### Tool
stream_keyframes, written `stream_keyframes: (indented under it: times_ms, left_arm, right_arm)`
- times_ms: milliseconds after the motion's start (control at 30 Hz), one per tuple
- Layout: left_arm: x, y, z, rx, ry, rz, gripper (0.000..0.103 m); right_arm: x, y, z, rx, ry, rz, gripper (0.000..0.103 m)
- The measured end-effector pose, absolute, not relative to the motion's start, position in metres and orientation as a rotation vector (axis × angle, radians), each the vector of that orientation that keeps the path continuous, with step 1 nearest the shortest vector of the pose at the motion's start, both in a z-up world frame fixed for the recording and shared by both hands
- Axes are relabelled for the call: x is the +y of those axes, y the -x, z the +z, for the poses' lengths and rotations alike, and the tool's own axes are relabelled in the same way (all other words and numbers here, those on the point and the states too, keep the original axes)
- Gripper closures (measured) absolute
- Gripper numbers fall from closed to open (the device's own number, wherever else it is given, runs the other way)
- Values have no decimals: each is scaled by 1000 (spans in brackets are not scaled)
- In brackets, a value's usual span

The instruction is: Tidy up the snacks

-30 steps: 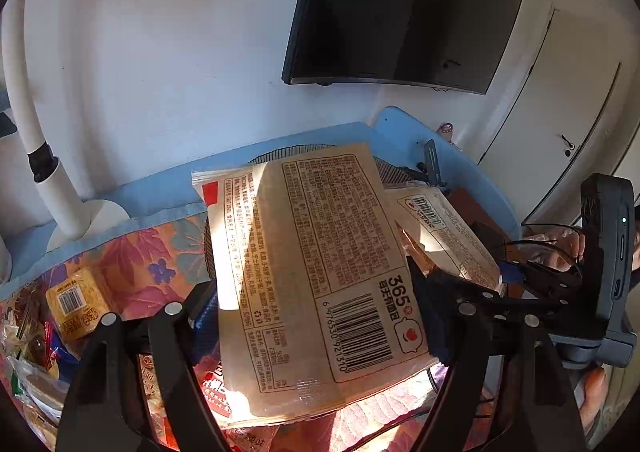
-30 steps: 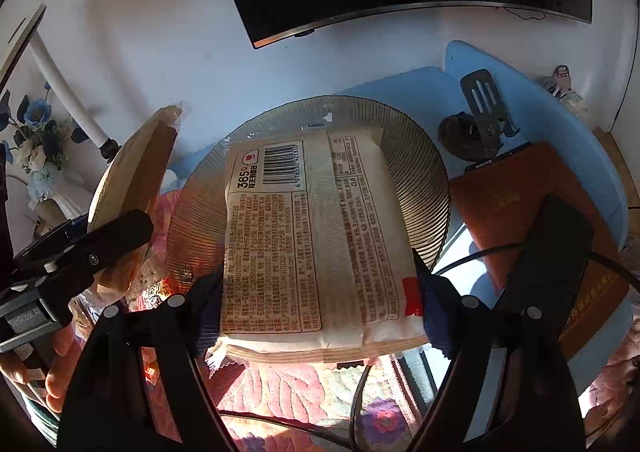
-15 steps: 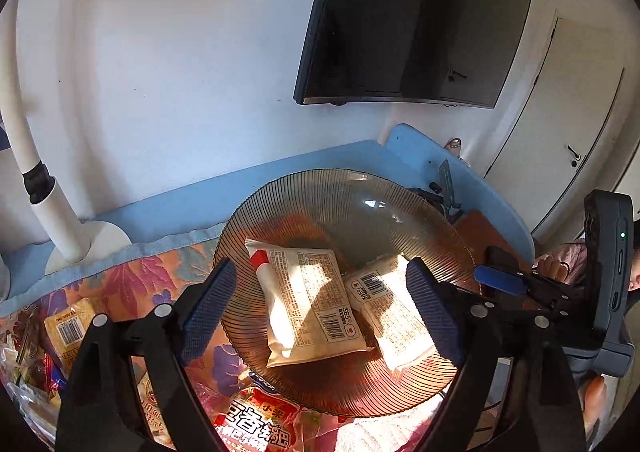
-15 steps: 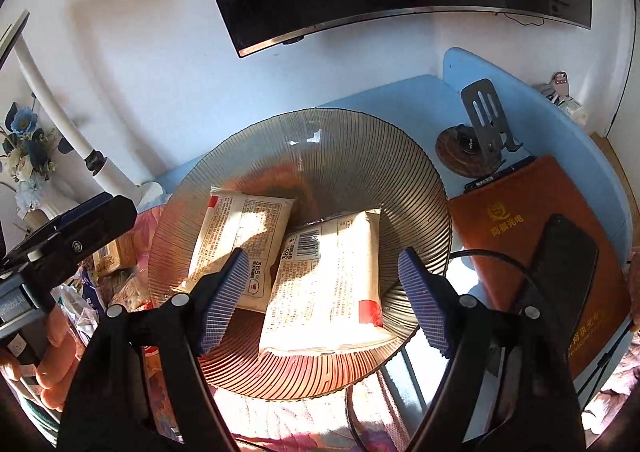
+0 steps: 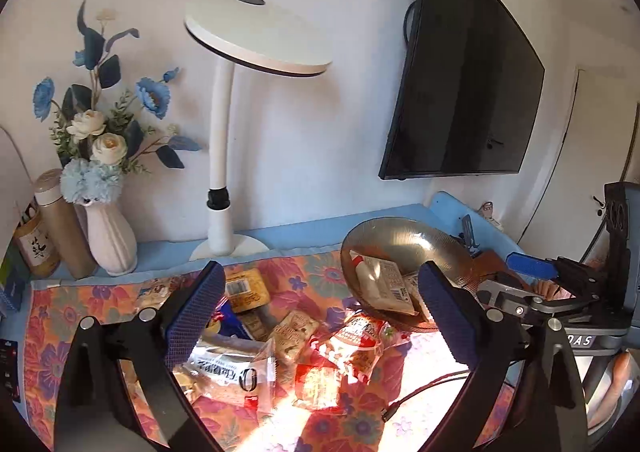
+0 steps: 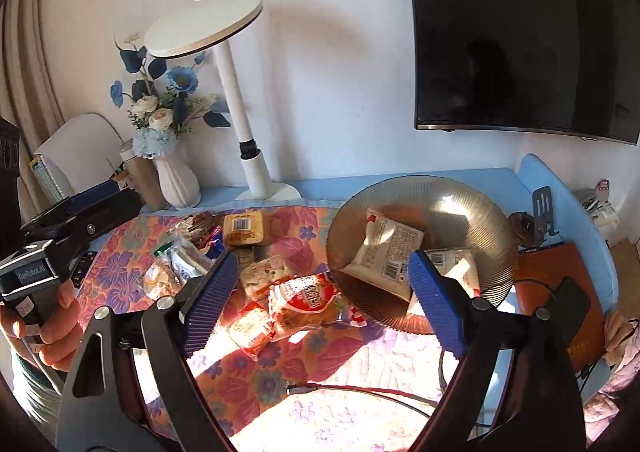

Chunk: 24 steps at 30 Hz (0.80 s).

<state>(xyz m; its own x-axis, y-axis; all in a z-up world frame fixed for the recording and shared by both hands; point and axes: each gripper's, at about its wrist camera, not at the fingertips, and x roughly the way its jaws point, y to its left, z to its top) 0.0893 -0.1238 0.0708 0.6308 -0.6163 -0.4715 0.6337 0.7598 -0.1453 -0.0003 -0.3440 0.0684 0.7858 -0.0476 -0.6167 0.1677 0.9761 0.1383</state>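
Note:
A ribbed glass bowl (image 5: pixel 404 240) (image 6: pixel 420 187) stands at the right of the floral cloth. In it lie two beige snack packs (image 6: pixel 390 252) (image 6: pixel 456 264). Loose snacks lie left of the bowl: a red and white pack (image 5: pixel 356 344) (image 6: pixel 308 300), a yellow cake pack (image 5: pixel 244 288) (image 6: pixel 242 228) and a clear bag (image 5: pixel 228 368). My left gripper (image 5: pixel 320 268) hovers above this pile, jaws opening, nothing between them. My right gripper (image 6: pixel 322 258) hangs near the bowl's left rim, jaws also opening and empty. Each gripper shows in the other's view: the left one (image 6: pixel 80 207), the right one (image 5: pixel 532 268).
Along the wall stand a white desk lamp (image 5: pixel 224 211), a white vase of blue flowers (image 5: pixel 108 240) and a beige bottle (image 5: pixel 60 228). A dark screen (image 5: pixel 460 91) hangs on the wall. A brown notebook (image 6: pixel 560 292) and a phone stand (image 6: pixel 542 207) lie right of the bowl. A cable (image 6: pixel 360 392) crosses the cloth.
Both grippers let go of their beige packs, which now lie in the bowl. Both then pulled back and up, with the jaws spreading wider.

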Motion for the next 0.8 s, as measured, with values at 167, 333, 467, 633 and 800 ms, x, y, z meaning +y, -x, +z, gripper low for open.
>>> stream_keyframes:
  times_ms: [167,333,467,633,800]
  left_arm:
    - [-38,-67,31,573,-57,-466,6]
    - [5,-56,-16,661,-73,-333,6]
    - [11,-56,-50,729,-74,-311,6]
    - [0,-58,-74,754,-124,-303,6]
    - [-3,-69,-91,783,-138,-297,6]
  right_arm:
    - [-256,2,22,764,-144,27,14]
    - [-201,0,-31,880,-90,26,14]
    - [-193,-1,-57,941,-112,9,14]
    - [-203,-6,-73,956,-98,-78,10]
    - [-216,-16,-90,977,-132,-114,10]
